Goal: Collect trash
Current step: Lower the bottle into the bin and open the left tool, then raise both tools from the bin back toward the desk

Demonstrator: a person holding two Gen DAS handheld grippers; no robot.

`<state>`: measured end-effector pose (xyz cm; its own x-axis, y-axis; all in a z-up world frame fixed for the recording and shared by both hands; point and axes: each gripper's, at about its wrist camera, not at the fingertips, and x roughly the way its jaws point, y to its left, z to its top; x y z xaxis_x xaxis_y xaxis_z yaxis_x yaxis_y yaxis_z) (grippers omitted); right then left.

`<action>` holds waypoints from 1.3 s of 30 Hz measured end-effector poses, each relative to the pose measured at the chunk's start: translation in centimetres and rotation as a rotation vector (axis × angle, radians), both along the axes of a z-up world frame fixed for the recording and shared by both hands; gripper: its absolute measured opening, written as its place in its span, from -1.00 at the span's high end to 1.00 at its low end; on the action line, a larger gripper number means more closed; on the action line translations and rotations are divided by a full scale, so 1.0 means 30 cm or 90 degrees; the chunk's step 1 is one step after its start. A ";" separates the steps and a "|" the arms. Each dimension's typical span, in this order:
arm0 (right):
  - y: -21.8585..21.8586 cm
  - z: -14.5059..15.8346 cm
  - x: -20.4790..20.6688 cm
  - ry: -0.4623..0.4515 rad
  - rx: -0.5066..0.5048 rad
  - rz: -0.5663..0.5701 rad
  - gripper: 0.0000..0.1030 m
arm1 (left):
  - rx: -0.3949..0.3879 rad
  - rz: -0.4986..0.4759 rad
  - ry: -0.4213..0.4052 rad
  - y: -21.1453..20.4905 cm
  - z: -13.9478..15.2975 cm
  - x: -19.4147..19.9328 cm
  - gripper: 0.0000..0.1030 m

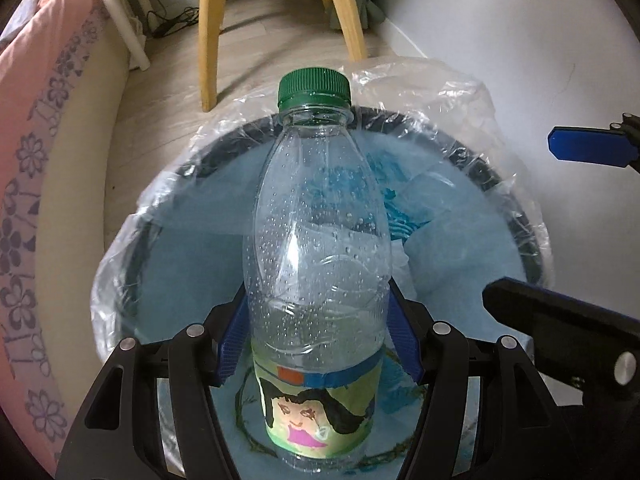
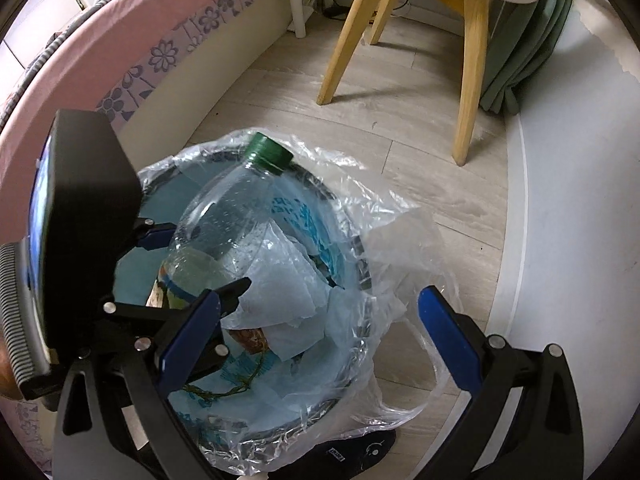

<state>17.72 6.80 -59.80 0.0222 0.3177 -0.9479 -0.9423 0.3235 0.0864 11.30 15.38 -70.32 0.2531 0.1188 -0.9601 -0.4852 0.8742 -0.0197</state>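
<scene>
You held the bottle (image 1: 316, 236) clamped in your left gripper (image 1: 318, 346), centre frame, poised over the bin (image 1: 516, 216) to drop it; your right gripper (image 2: 320, 336) gaped empty.

The bottle (image 1: 316, 232) is clear plastic with a green cap (image 1: 315, 86) and a pale green label (image 1: 320, 412) printed with a dark-haired cartoon face and a blue band. The bin (image 2: 360, 272) has a dark rim, a clear plastic liner (image 1: 432, 84) and pale blue inside. The bedding (image 1: 24, 128) is pink with purple flowers, the chair legs (image 2: 344, 52) light wood, the curtain (image 2: 524, 52) green, and the gripper pads (image 2: 448, 340) blue on black.
</scene>
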 end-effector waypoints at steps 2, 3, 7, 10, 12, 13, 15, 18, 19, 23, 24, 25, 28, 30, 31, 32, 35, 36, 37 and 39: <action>0.000 -0.004 0.003 0.000 -0.002 0.000 -0.88 | -0.002 -0.003 0.004 -0.007 -0.017 0.006 -0.17; 0.002 -0.006 0.003 0.000 -0.003 0.000 -0.88 | -0.005 -0.005 0.008 -0.009 -0.020 0.007 -0.17; 0.008 -0.008 0.008 0.001 -0.004 -0.005 -0.88 | -0.010 -0.009 0.017 -0.011 -0.042 0.001 -0.17; 0.010 -0.010 0.005 0.000 -0.005 -0.005 -0.88 | -0.012 -0.010 0.020 -0.010 -0.049 -0.003 -0.17; 0.010 -0.010 0.003 0.001 -0.006 -0.007 -0.88 | -0.011 -0.008 0.021 -0.007 -0.048 -0.004 -0.17; 0.009 -0.011 0.003 0.000 -0.006 -0.006 -0.88 | -0.012 -0.008 0.021 -0.005 -0.048 -0.005 -0.17; 0.009 -0.009 0.003 -0.001 -0.007 -0.006 -0.88 | -0.011 -0.006 0.021 0.003 -0.053 0.006 -0.17; 0.006 -0.005 0.001 -0.001 -0.005 -0.004 -0.88 | -0.021 0.005 0.032 0.006 -0.056 0.002 -0.49; 0.004 -0.002 0.001 -0.001 -0.004 -0.003 -0.88 | -0.025 0.014 0.039 0.010 -0.058 0.000 -0.60; 0.004 0.014 -0.006 -0.003 0.000 0.000 -0.88 | -0.038 0.041 0.039 0.027 -0.042 -0.021 -0.72; 0.005 0.021 -0.007 -0.003 0.001 -0.001 -0.88 | -0.034 0.042 0.037 0.029 -0.034 -0.025 -0.72; 0.005 0.028 -0.009 -0.003 0.003 -0.002 -0.88 | -0.028 0.041 0.034 0.028 -0.024 -0.029 -0.72; 0.002 0.048 -0.014 -0.003 0.007 -0.004 -0.88 | -0.027 0.034 0.026 0.019 0.006 -0.038 -0.72; 0.001 0.066 -0.015 -0.003 0.008 -0.006 -0.88 | -0.026 0.036 0.022 0.012 0.030 -0.046 -0.72; -0.001 0.077 -0.014 -0.004 0.008 -0.007 -0.88 | -0.026 0.036 0.019 0.006 0.036 -0.056 -0.72; -0.003 0.085 -0.016 -0.004 0.008 -0.008 -0.88 | -0.025 0.035 0.017 0.002 0.045 -0.062 -0.72; -0.013 0.122 -0.011 -0.006 0.010 -0.011 -0.88 | -0.018 0.035 0.014 -0.008 0.084 -0.064 -0.72; -0.019 0.139 -0.009 -0.007 0.011 -0.013 -0.88 | -0.016 0.033 0.013 -0.011 0.097 -0.064 -0.74; -0.023 0.157 -0.006 -0.007 0.012 -0.015 -0.88 | -0.017 0.031 0.010 -0.012 0.115 -0.060 -0.77; -0.029 0.189 -0.002 -0.007 0.013 -0.021 -0.88 | -0.012 0.027 0.006 -0.021 0.152 -0.054 -0.82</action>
